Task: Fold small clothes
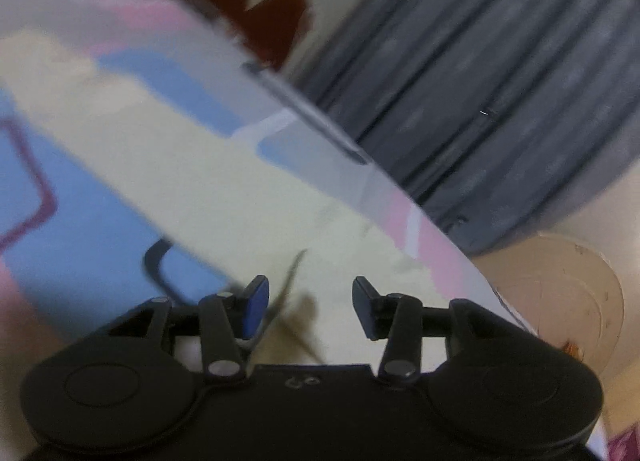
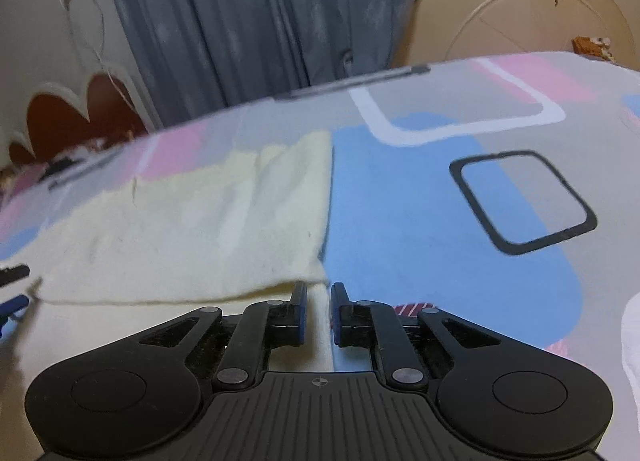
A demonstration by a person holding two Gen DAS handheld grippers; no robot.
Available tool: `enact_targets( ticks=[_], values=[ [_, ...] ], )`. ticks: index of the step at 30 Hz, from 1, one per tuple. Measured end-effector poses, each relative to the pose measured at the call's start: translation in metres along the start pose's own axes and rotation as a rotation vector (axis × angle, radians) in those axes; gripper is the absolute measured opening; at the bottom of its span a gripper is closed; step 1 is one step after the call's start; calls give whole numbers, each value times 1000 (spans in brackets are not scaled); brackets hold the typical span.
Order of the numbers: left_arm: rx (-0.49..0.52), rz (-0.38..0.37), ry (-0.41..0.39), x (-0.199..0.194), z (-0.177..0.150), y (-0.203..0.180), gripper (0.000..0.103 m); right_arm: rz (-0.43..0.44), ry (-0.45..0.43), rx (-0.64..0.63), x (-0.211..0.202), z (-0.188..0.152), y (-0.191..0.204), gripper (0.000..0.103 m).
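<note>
On patterned sheet [image 2: 420, 221]: soft cream cloth [image 2: 192, 229], creased; right gripper [image 2: 319, 311] pinching its edge; left gripper [image 1: 310, 307] spread wide, empty.

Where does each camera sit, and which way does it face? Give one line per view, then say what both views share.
Left wrist: sits on the left claw, tilted, looking along its open fingers over the cream cloth on the patterned sheet toward the grey curtain.
Right wrist: sits on the right claw, level, facing across the sheet to the curtain; its fingers stand close on either side of a cloth edge.
Shared: cream cloth, patterned sheet, grey curtain, round beige board.
</note>
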State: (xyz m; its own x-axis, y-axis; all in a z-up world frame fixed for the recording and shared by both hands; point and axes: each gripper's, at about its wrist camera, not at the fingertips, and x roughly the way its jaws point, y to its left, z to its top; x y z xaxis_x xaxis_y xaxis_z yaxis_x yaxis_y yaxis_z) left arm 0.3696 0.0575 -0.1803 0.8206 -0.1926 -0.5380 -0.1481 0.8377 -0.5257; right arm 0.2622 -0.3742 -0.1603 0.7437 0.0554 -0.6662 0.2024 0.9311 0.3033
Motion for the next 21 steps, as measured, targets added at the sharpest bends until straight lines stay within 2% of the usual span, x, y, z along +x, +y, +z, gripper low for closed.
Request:
enact_targets(
  ticks=[1, 3, 4, 8, 11, 12, 14, 18, 21],
  values=[
    [28, -18, 14, 3, 0, -5, 44, 1, -7, 4, 2, 3, -1, 17],
    [61, -61, 62, 14, -1, -16, 45, -1, -15, 17, 12, 13, -1, 49],
    [88, -73, 87, 21, -3, -22, 46, 5, -25, 29, 17, 19, -1, 54],
    [197, -65, 151, 46, -11, -38, 46, 26, 0, 39, 56, 41, 1, 55],
    [238, -51, 140, 56, -11, -42, 47, 18, 11, 60, 83, 55, 0, 54],
    [246, -47, 140, 57, -11, -44, 47, 17, 0, 68, 89, 58, 0, 40],
    [249, -44, 142, 59, -12, -47, 47, -36, 10, 64, 98, 61, 0, 5],
    [286, -42, 147, 54, -15, -45, 51, -100, -15, 50, 96, 55, -1, 5],
    [289, -41, 160, 48, -11, -47, 61, -138, -25, 43, 85, 55, 3, 7]
  ],
)
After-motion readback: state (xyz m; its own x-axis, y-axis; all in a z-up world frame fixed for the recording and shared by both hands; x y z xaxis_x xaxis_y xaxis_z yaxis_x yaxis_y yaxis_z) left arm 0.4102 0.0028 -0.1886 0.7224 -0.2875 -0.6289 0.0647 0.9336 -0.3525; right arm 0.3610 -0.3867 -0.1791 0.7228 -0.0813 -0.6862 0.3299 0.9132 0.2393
